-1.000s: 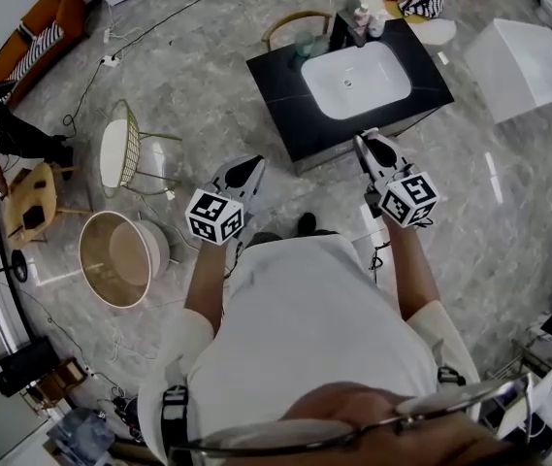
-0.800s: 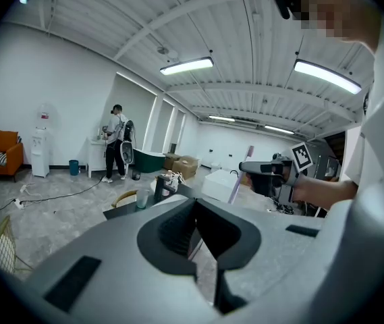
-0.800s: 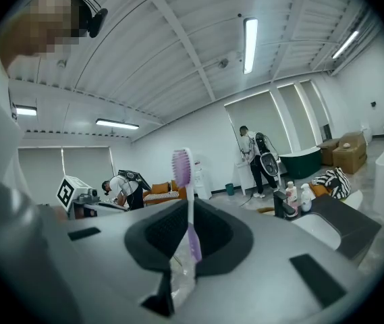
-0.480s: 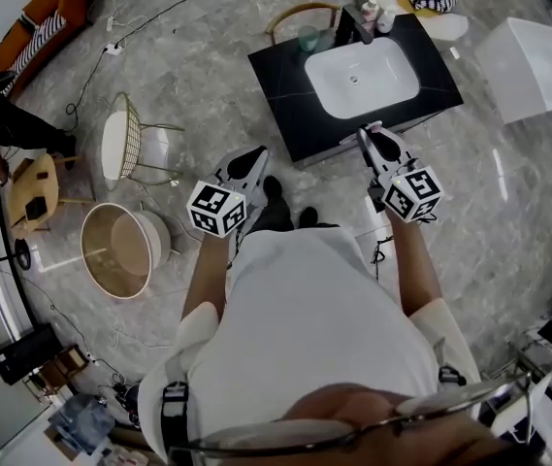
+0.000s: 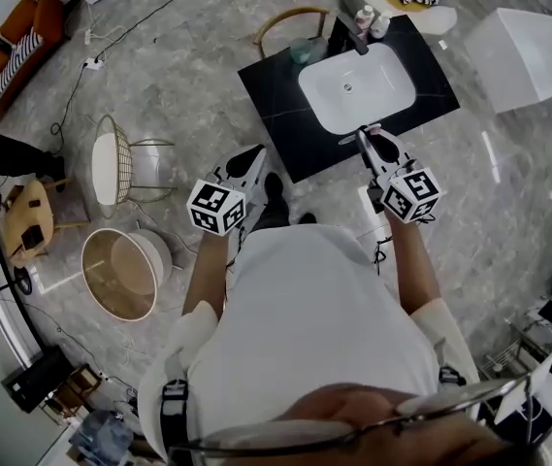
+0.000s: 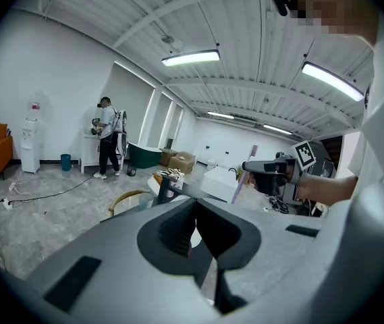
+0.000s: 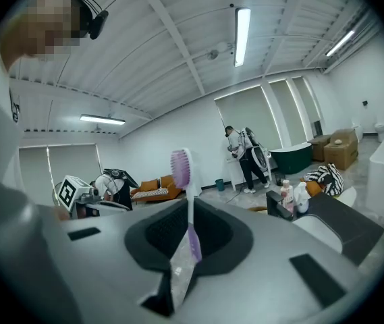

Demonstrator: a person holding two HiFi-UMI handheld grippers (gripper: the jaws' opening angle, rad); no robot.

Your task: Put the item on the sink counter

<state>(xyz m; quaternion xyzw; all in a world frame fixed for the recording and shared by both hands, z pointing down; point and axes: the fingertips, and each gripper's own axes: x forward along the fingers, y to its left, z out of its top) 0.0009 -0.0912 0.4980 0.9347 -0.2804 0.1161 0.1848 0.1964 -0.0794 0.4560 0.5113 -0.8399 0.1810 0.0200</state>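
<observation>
While the person stands just short of it, both grippers point toward the black stone sink counter (image 5: 276, 100) with its white oval basin (image 5: 358, 85). The right gripper (image 7: 189, 247) is clenched on a white-and-purple plastic toothbrush (image 7: 190, 211). It grips the handle low down, so the purple bristle head stands up above the jaws, slightly tilted. In the head view this gripper (image 5: 368, 136) sits at the counter's near edge, in front of the basin. The toothbrush is held in the jaws and does not lie on the counter.

The left gripper (image 6: 195, 229) has its jaws pressed together with nothing between them. It hangs well to the left of the right gripper, over the grey marble floor by the counter's near left corner.

Beyond the right gripper, past the basin, stand a black faucet (image 5: 357, 35) and a few pale bottles (image 5: 365, 17). Further left of the left gripper are a wire-frame chair with a white seat (image 5: 113, 153) and a round beige tub (image 5: 118, 272).
</observation>
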